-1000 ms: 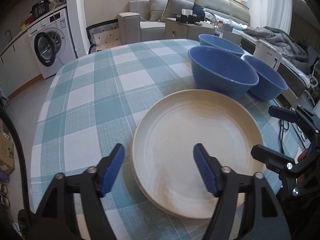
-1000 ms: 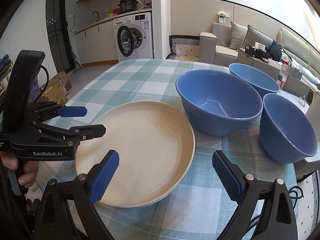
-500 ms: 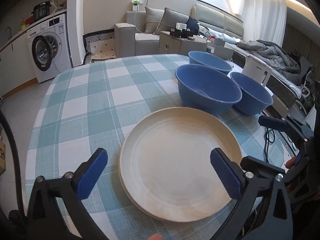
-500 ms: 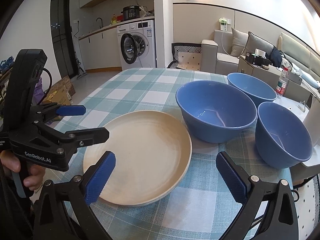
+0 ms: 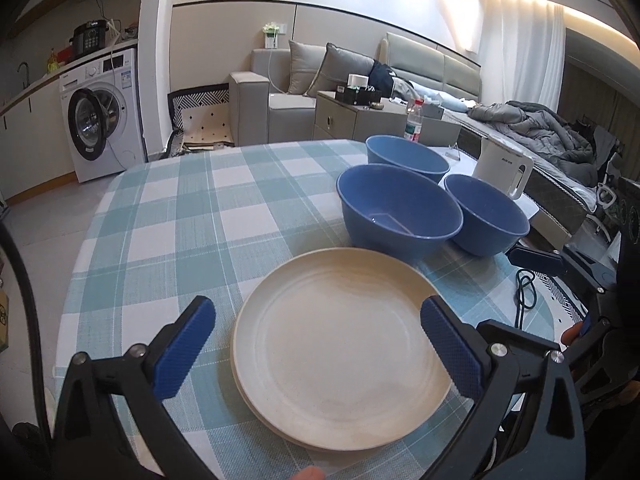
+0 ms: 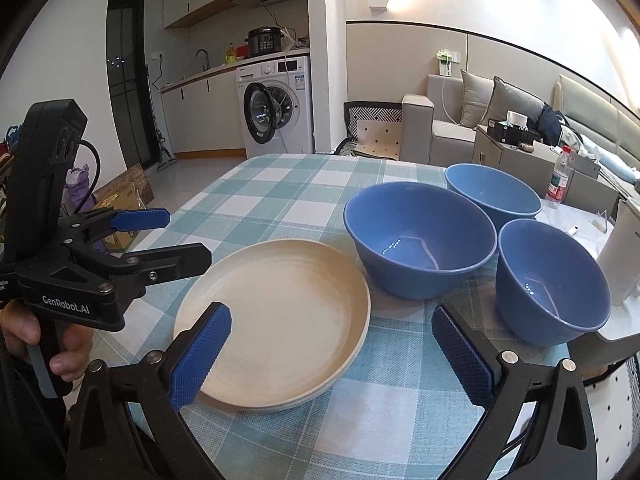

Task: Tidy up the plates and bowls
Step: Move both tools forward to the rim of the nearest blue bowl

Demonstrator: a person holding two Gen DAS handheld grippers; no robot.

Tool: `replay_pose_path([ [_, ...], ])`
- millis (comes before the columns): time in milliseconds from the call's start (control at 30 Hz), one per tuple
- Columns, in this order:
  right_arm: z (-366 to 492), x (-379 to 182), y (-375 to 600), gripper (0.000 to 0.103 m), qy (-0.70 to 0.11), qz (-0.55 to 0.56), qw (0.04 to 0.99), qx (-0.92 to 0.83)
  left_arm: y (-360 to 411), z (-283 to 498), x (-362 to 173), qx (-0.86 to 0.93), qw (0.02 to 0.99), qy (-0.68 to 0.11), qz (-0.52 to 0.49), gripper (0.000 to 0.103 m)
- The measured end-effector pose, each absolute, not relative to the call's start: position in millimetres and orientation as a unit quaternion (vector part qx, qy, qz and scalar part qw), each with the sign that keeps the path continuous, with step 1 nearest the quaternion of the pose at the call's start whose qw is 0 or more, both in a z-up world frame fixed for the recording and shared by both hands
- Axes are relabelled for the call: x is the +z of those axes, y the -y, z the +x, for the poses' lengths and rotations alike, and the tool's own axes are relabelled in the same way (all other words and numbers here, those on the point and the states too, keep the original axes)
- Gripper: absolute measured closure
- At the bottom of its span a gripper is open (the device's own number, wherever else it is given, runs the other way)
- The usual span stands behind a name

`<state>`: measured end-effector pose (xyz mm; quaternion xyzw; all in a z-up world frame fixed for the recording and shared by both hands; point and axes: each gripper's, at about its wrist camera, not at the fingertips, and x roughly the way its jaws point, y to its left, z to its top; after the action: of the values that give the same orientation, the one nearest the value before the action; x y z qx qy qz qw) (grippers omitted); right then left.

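Checked teal-and-white tablecloth (image 5: 168, 240) on a round table, living room behind. Both grippers have just finished opening and have lifted off: left gripper (image 5: 316, 344) and right gripper (image 6: 332, 354) are spread wide, nothing between the pads. Reads as a release, so the round cream plate stack (image 5: 344, 344) looks placed; a second rim shows under the top plate. Stack sits on the cloth below and just ahead of the left gripper, front-left of the right gripper. Three deep blue bowls (image 6: 420, 236) are clustered just beyond the plates, unstacked. Probably next.
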<state>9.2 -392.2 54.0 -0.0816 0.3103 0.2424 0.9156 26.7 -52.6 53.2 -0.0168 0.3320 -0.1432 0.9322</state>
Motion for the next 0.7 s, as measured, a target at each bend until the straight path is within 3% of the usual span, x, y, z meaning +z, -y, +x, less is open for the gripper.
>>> replay_pose_path([
  [700,19.9,78.0,411.4,0.001,-0.296,-0.086,0.919,0.245,61.6,30.3,67.8,-0.134,0.940,-0.313,-0.004,0.000],
])
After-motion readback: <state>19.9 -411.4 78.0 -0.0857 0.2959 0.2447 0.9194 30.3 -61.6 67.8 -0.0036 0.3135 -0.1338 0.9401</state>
